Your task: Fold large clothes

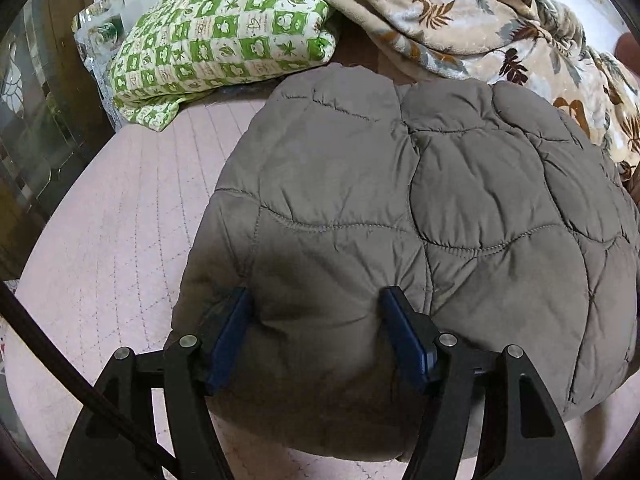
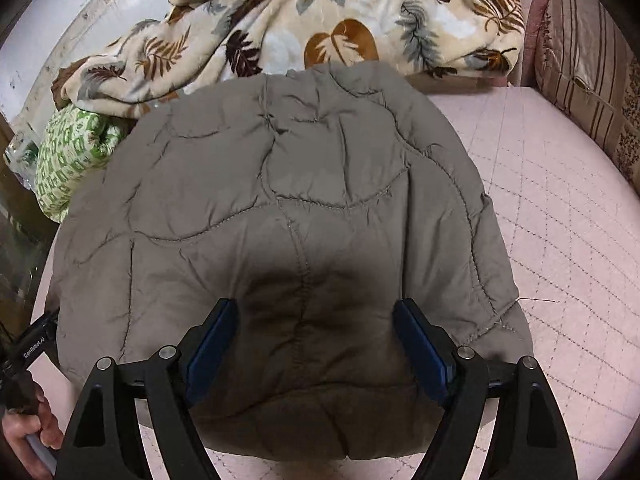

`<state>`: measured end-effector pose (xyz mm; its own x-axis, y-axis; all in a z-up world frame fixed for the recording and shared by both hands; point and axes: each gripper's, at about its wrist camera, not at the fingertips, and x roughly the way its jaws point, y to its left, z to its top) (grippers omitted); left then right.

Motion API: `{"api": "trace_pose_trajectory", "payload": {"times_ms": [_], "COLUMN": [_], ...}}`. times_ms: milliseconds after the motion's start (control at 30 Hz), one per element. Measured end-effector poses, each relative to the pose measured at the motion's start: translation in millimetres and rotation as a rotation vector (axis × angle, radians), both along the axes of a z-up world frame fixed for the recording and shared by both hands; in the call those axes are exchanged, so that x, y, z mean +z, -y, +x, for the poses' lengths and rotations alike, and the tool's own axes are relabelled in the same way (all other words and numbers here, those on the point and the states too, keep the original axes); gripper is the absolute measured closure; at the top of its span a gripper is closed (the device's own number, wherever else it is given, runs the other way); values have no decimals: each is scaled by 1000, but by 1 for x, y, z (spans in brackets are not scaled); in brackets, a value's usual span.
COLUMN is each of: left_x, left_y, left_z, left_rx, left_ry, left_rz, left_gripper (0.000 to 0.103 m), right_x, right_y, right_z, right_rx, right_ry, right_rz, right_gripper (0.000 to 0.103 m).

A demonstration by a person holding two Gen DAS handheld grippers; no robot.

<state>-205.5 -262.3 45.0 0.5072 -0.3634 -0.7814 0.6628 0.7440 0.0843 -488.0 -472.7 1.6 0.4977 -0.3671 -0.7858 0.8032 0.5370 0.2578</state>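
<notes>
Left claw (image 1: 316, 312) open, puffy grey-brown quilted jacket (image 1: 420, 208)

Both tongs, the left tongs (image 1: 314, 300) and the right tongs (image 2: 314, 312), have matte black angular arms with silver round pivot screws and blue pads (image 2: 420, 344). A white-lettered black handle (image 2: 34, 346) lies left of the right tongs.
</notes>
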Motion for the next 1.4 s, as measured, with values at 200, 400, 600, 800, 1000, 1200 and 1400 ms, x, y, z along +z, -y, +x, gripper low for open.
{"api": "trace_pose_trajectory", "payload": {"times_ms": [200,400,600,800,1000,1200,1400], "left_x": [0,19,30,17,13,10,14], "left_y": [0,0,7,16,19,20,15], "left_z": [-3,-10,-13,-10,-8,-9,-8], "left_rx": [4,-4,-21,-34,-32,-37,-32], "left_ry": [6,66,110,111,107,109,92], "left_rz": [-1,-25,-55,-20,-10,3,-8], "left_gripper": [35,35,35,35,35,35,35], "right_x": [-3,35,46,23,12,6,16], "right_y": [0,-13,-10,-1,2,2,-2], "right_z": [1,-3,0,21,31,33,27], "right_rx": [19,13,-12,-12,4,19,23], "right_ry": [-13,45,178,154,105,78,87], "right_rz": [11,-115,-158,-117,-108,-95,-89], "right_gripper": [17,17,17,17,17,15,15]}}
